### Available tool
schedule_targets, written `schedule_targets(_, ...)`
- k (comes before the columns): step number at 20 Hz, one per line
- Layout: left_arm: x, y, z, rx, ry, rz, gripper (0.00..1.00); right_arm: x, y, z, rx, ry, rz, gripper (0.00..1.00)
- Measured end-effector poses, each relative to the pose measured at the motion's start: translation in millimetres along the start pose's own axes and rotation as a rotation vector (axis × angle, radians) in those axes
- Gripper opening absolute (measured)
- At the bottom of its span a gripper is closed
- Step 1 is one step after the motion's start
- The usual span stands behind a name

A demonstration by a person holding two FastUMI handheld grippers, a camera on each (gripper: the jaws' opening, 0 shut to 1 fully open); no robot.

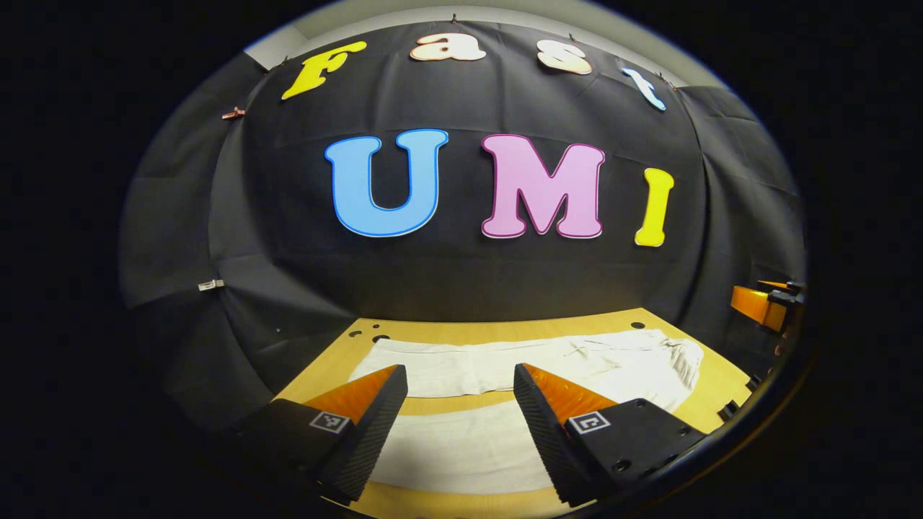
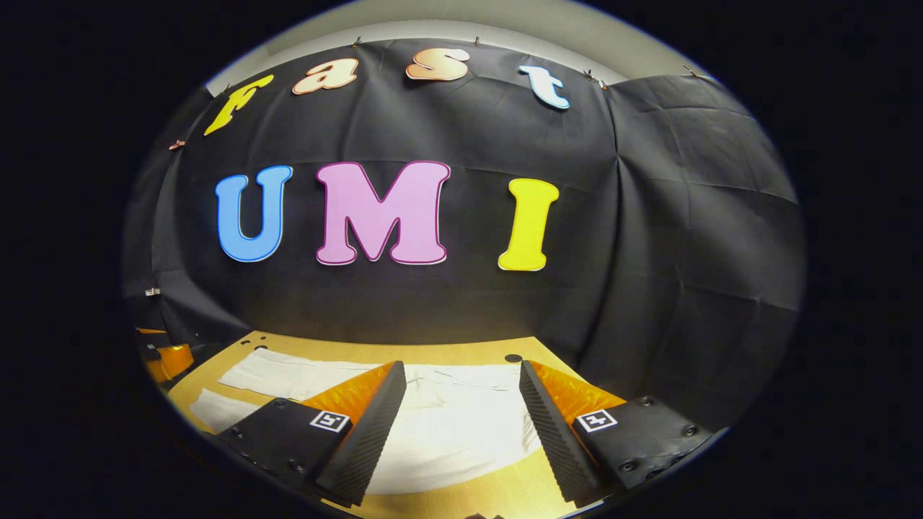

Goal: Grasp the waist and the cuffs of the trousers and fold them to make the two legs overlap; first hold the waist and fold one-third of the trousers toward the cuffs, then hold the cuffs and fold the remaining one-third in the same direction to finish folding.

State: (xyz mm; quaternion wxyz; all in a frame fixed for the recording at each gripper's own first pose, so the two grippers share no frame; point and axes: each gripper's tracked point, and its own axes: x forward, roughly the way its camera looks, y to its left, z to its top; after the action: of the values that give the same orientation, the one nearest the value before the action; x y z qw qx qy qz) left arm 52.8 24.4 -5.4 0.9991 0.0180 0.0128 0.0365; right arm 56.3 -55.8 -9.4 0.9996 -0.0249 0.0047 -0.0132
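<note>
White cloth trousers [image 1: 505, 375] are lying flat and spread out on the light wooden tabletop [image 1: 710, 389], legs apart, waist toward the right in the left gripper view. The tabletop is showing small dark holes [image 1: 368, 333] near its far edge, and black cloth booth wall [image 2: 685, 252] is hanging behind it. The left gripper [image 1: 460, 404] is hovering above the trousers, fingers wide apart, holding nothing. The right gripper [image 2: 461, 400] is hovering over the waist end, likewise spread and empty.
</note>
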Motion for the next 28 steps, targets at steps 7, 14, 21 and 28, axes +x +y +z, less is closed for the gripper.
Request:
schedule_targets(7,9,29,-20,-0.017,0.06,0.103,0.94,52,-55,-27,-0.252,0.055,0.033,0.97)
schedule_targets(14,10,28,-39,-0.011,0.123,0.199,0.94,108,-91,-90,-0.547,0.165,0.192,0.98)
schedule_targets(21,7,-4,-63,-0.101,0.183,0.26,0.94,155,-162,-175,-0.849,0.303,0.334,0.98)
schedule_targets(28,11,-16,-84,-0.076,0.235,0.251,0.95,174,-216,-238,-1.066,0.421,0.354,0.98)
